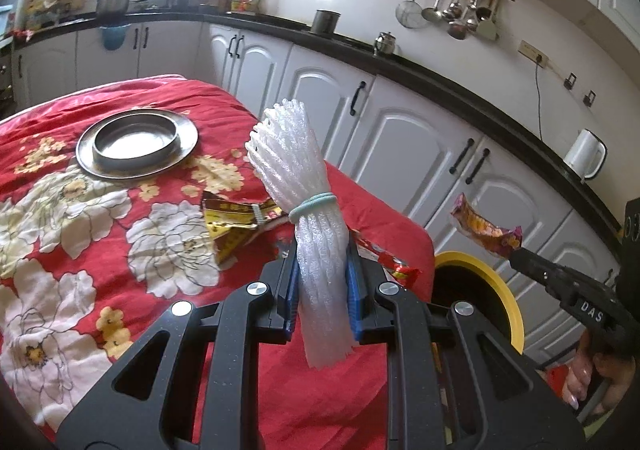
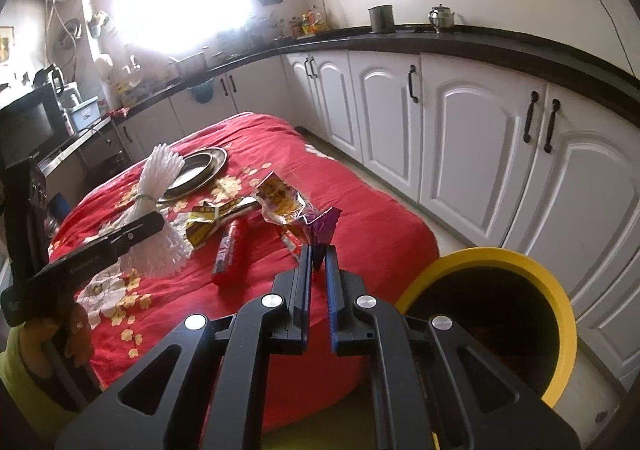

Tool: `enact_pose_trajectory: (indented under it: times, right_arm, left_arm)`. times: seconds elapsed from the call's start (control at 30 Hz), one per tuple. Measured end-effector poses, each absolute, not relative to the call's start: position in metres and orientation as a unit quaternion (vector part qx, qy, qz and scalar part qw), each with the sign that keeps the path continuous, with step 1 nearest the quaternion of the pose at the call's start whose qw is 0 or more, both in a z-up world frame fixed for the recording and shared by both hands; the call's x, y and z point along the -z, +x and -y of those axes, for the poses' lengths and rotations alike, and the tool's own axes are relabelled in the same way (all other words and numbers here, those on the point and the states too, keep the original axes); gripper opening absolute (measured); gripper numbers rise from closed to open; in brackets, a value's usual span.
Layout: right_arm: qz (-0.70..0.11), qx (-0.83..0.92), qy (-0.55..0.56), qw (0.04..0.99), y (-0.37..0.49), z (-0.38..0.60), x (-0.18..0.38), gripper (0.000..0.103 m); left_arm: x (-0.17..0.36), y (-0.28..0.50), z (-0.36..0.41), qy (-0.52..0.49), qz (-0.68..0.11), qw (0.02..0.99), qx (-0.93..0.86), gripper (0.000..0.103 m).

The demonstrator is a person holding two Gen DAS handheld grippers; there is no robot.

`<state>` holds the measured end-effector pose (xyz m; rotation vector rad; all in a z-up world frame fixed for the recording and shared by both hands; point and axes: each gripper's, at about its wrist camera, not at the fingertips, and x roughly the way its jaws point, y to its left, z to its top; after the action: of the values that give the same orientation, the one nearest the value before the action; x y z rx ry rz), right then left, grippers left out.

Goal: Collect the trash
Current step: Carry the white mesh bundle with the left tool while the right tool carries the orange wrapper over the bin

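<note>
My left gripper (image 1: 322, 282) is clamped on a foam bundle (image 1: 296, 169); my right gripper (image 2: 319, 262) pinches a wrapper (image 2: 288, 209) narrowly. Both hang over the red desk (image 2: 360, 242), beside the yellow bin (image 2: 520, 310). 2 wrappers (image 2: 208, 226) lie near the plate (image 1: 136, 137).

Open yellow bin (image 2: 520, 262) mouth unobstructed, just beside the table (image 2: 380, 234).

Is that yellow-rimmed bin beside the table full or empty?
Cannot tell. The round yellow-rimmed bin stands open beside the red flowered tablecloth, but its inside is dark brown shadow in both views.
</note>
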<state>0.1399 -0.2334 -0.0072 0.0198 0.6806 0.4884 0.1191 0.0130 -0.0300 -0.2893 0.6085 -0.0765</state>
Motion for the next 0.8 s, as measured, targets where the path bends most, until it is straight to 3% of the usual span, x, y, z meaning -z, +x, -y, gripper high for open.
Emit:
enact_pose_trajectory:
  times: [0.8]
  right_arm:
    - [-0.304,-0.161,0.023,0.939,0.136,0.297,0.007,0.007]
  left_arm:
    - [0.037,0.124,0.061,-0.074,-0.313,0.940,0.110,0.014]
